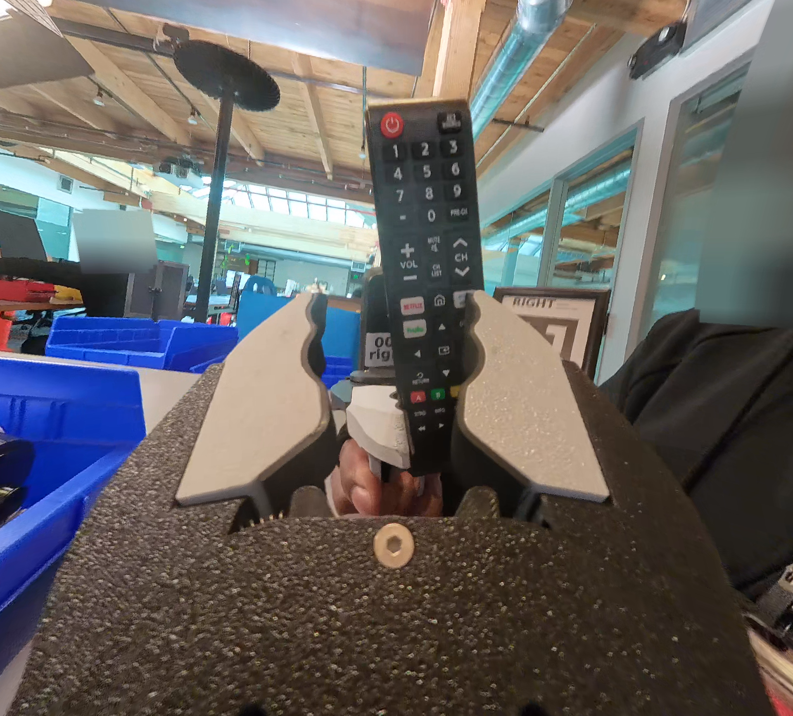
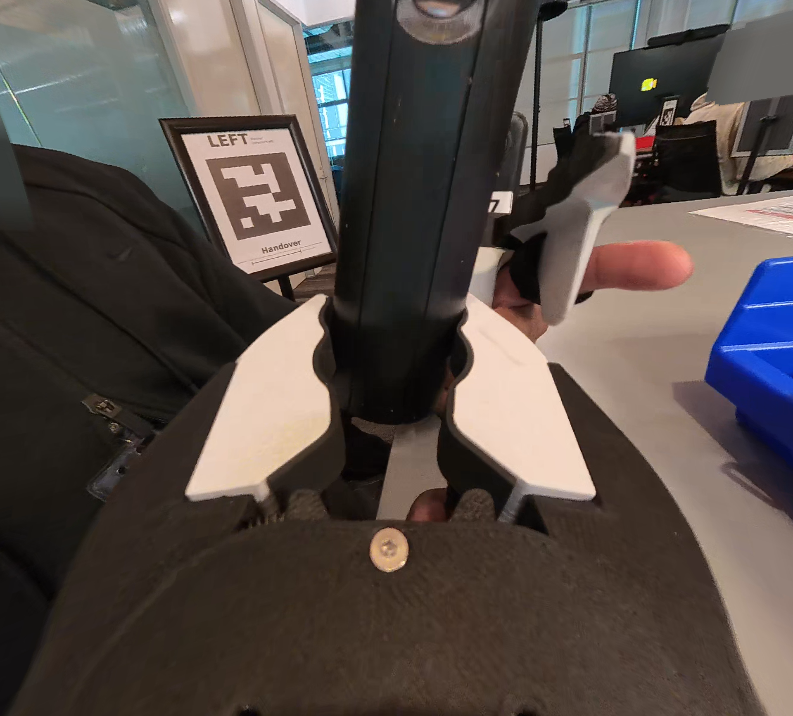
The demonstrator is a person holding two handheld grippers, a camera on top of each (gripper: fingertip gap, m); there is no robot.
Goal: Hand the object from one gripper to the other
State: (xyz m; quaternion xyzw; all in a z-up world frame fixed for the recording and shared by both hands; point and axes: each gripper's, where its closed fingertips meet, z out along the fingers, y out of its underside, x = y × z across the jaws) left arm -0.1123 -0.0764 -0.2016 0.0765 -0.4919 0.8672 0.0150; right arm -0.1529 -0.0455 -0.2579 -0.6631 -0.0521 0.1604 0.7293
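- Fingers (image 1: 266,395) on your left gripper (image 1: 392,322) are spread wide around the remote (image 1: 425,223). One finger looks like it's touching the remote's edge, while the other sits clear of it with a gap. Close from here and the far finger shoves the remote sideways before both sides bite.
- Your right gripper (image 2: 394,322) is clamped narrow on the remote's bottom end, with the long black body sticking up well past its fingertips. That's a lot of lever on a short grip, so a lopsided squeeze from the left could pivot it in the right's fingers.
- Both grippers sit close together on the lower part of the remote. From the left wrist view, one right finger (image 1: 377,433) pokes up between the left's fingers, just behind the remote. Watch that you don't pinch gripper on gripper instead of plastic.
- The left's pads would land on the button face edge, and smooth casing plus rubber keys could slip, I reckon.
- Biggest risk: letting go with the right before the left has really closed. Nothing else supports the remote, so it'd drop to the grey table (image 2: 643,395) below the fingers, or clip the blue bin (image 2: 755,352) off to the side.
- Your own finger (image 2: 635,266) sticks out beside the left gripper, so keep it clear.
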